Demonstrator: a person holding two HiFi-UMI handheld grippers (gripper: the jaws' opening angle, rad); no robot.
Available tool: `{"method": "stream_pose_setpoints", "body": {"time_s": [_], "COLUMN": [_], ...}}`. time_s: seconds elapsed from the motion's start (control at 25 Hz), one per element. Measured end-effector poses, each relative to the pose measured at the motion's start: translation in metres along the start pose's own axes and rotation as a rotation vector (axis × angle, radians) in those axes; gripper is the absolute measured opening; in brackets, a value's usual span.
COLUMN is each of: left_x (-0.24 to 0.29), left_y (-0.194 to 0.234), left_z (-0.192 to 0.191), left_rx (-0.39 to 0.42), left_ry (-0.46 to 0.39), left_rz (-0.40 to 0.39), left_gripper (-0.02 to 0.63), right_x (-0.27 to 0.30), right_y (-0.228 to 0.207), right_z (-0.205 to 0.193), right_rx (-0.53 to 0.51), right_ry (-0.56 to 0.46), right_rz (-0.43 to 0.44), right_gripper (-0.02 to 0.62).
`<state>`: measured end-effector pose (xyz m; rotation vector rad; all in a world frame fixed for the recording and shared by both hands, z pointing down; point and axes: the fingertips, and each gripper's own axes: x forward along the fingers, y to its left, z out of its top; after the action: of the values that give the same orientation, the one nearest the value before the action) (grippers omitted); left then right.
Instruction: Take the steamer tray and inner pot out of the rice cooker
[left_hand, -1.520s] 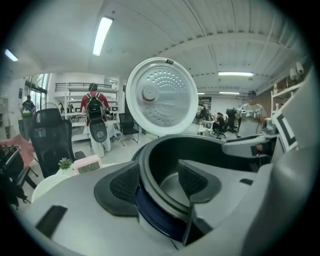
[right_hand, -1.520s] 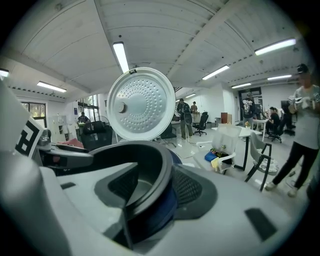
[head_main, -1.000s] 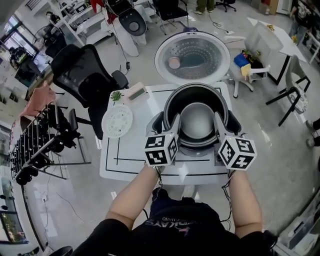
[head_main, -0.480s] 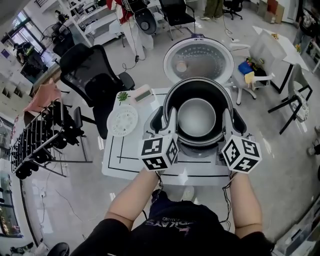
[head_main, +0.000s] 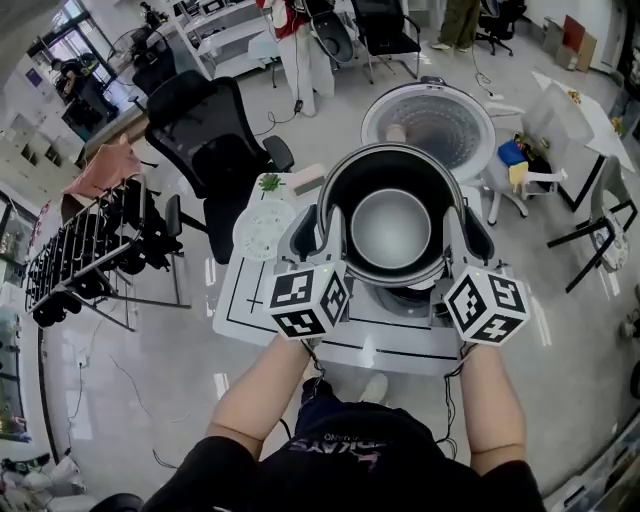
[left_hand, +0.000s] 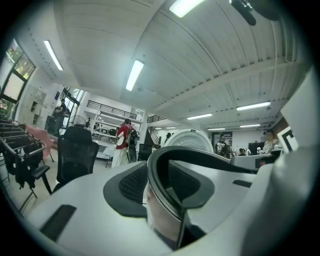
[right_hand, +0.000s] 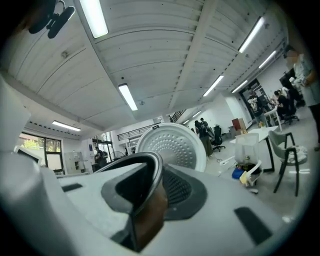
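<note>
The inner pot (head_main: 390, 228), dark-rimmed with a grey metal inside, hangs above the rice cooker body (head_main: 408, 297). My left gripper (head_main: 328, 225) has the pot's left rim (left_hand: 200, 156) between its jaws. My right gripper (head_main: 452, 228) has the right rim (right_hand: 136, 164) between its jaws. Both pairs of jaws are closing and their pads press on the rim. The cooker's round lid (head_main: 428, 120) stands open behind. The white perforated steamer tray (head_main: 262, 232) lies on the table to the left of the cooker.
The white table (head_main: 250, 312) also carries a small green plant (head_main: 268, 182) and a small box (head_main: 305, 178). A black office chair (head_main: 215, 130) stands behind it, a dark rack (head_main: 90, 255) to the left, and white chairs (head_main: 520, 165) to the right.
Both grippers closed on the pot's rim and rose with it. The pot now sits higher and larger in view, clear of the cooker body.
</note>
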<state>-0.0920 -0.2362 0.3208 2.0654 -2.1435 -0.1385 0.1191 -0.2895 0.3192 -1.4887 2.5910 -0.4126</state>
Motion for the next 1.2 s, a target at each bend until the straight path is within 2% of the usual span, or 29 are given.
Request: {"method": "stream_pose_setpoints", "body": {"time_s": [0.36,0.64,0.88,1.2], "left_x": [-0.049,-0.1,-0.126,-0.14], "left_y": [0.088,0.162,0.212,0.242], "left_z": [0.02,0.003,-0.034,-0.093], "left_rx": [-0.001,-0.015,-0.033,-0.086], "left_ry": [-0.031,0.014,0.084,0.187], "left_rz": [0.173,0.298,0.337,0.322], "left_gripper": [0.121,0.121,0.121,0.121], "right_x": [0.037,0.053,0.059,0.05], "right_y": [0.092,0.167,0.204,0.211], "right_z": [-0.024,-0.07,-0.125,-0.187], "right_rx": [0.015,0.01,-0.002,-0.02], "right_ry": [0.051,0.122,0.19,0.272], "right_rz": [0.18,0.287,0.306,0.257], "right_gripper": [0.097,0.097,0.094,0.094]}}
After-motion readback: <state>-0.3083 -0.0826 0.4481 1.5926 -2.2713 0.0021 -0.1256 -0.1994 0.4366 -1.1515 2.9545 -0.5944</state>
